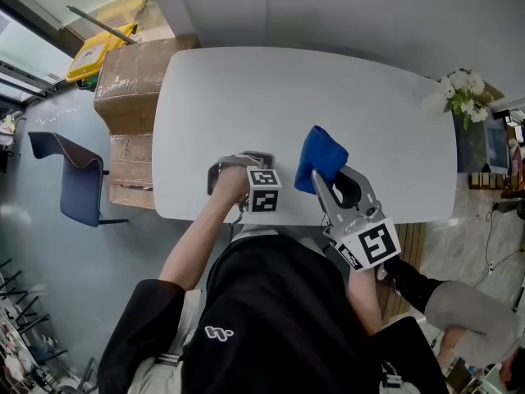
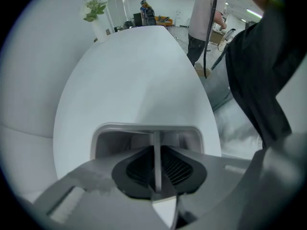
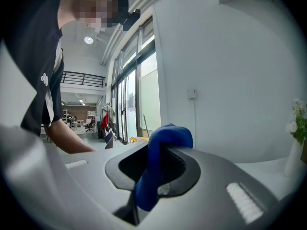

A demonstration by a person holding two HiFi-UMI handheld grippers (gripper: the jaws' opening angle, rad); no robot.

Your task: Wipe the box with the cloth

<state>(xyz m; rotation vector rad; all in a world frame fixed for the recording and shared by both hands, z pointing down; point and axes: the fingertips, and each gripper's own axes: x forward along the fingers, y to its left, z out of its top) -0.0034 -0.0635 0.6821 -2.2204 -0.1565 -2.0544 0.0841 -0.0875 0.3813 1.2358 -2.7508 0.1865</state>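
I'm seeing the left claw (image 2: pixel 154 178) pinching narrow on a thin upright wall of the box (image 2: pixel 144 130), a pale grey, smooth, thin-walled tray with rounded corners. It's sitting at about 7 o'clock on the surface (image 1: pixel 271 89), close to the near edge. The surface is a matte white slab with rounded ends.

The right claw (image 1: pixel 322 179) is gripping the cloth (image 1: pixel 320 156), a soft, deep-blue bunch that's folding over the jaw tips, at about 5 o'clock and apart from the box.

White flowers (image 1: pixel 464 94) are standing at the 2 o'clock corner. Brown cartons (image 1: pixel 131 97) are stacking up off the 9 o'clock end, with a blue chair (image 1: pixel 78 183) at 8 o'clock. My left hand (image 1: pixel 232 185) is hiding most of the box from above.
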